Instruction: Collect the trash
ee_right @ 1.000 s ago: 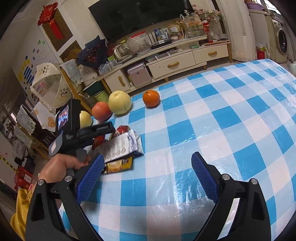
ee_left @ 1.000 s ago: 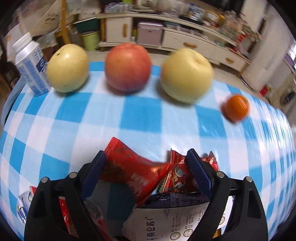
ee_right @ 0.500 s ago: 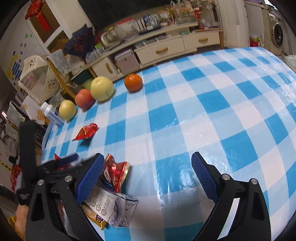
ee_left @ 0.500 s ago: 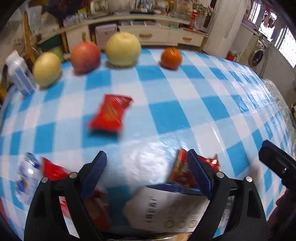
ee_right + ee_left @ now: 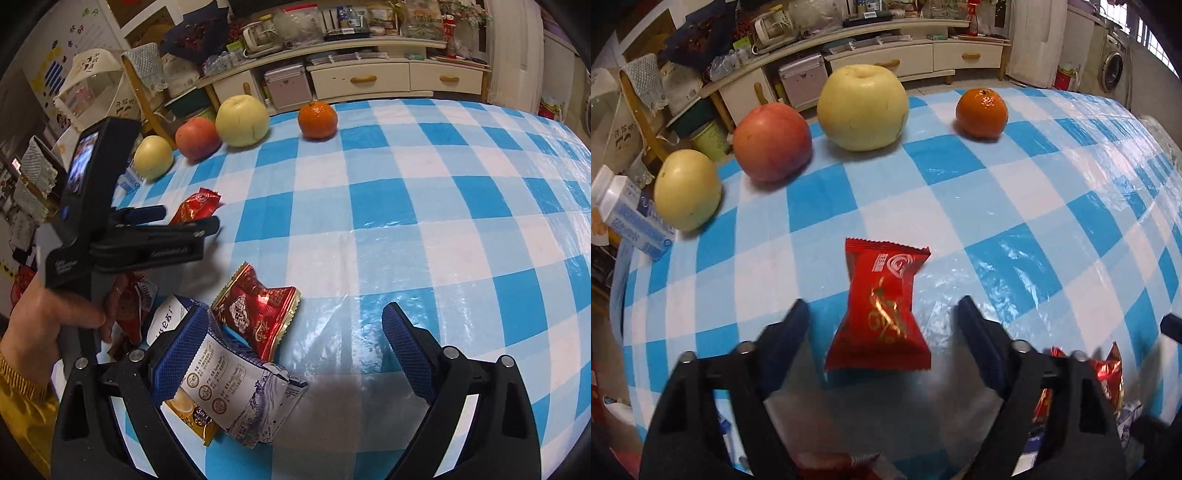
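Nearest the right-hand camera, the right gripper (image 5: 306,354) stands spread wide over the blue-and-white checked tablecloth (image 5: 424,206); its left pad seems to rest against a white coffee-mix sachet (image 5: 236,391), though contact is hard to judge, and nothing is pinched. Just beyond that sachet lies a crinkled red foil wrapper (image 5: 258,310). To the left, a hand (image 5: 48,317) carries the left gripper (image 5: 882,332), whose jaws are closing about a red candy wrapper (image 5: 882,306) that lies between them on the cloth; the blue pads stand clear of it on both sides. More wrappers sit in a heap under that hand. Farther off, along the table's far edge, stand a milk carton (image 5: 628,218), a small yellow pear (image 5: 687,190), a red apple (image 5: 772,142), a large pale pear (image 5: 862,107) and an orange (image 5: 981,112).
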`<state>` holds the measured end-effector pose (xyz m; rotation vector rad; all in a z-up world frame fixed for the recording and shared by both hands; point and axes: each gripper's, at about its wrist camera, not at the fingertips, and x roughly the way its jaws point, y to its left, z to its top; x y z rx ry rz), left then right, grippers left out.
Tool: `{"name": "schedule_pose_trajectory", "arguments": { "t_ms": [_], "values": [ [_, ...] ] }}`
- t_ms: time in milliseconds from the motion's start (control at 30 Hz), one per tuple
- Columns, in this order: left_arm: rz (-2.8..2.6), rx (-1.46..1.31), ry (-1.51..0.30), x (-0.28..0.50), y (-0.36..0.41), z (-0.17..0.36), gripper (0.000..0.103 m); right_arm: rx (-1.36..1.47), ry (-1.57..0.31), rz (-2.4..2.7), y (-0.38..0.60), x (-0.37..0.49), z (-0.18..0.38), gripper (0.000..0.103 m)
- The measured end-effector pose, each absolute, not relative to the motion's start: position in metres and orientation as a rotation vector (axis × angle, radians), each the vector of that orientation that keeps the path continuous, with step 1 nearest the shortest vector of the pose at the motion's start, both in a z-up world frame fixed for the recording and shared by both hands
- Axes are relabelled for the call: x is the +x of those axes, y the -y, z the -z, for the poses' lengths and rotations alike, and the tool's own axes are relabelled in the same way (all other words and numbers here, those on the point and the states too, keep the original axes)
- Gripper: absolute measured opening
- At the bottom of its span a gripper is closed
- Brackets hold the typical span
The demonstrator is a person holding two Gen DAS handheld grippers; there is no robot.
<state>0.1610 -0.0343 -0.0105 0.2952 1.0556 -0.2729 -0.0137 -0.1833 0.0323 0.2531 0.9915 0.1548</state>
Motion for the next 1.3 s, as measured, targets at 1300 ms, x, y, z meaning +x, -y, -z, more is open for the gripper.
{"name": "schedule_pose_trajectory", "arguments": {
  "t_ms": [1300],
  "values": [
    [0.356, -0.025, -0.847, 0.015, -0.064, -0.071, 0.033, -0.134, -1.026, -0.398, 0.089, -0.052, -0.009, 0.061]
  ]
}}
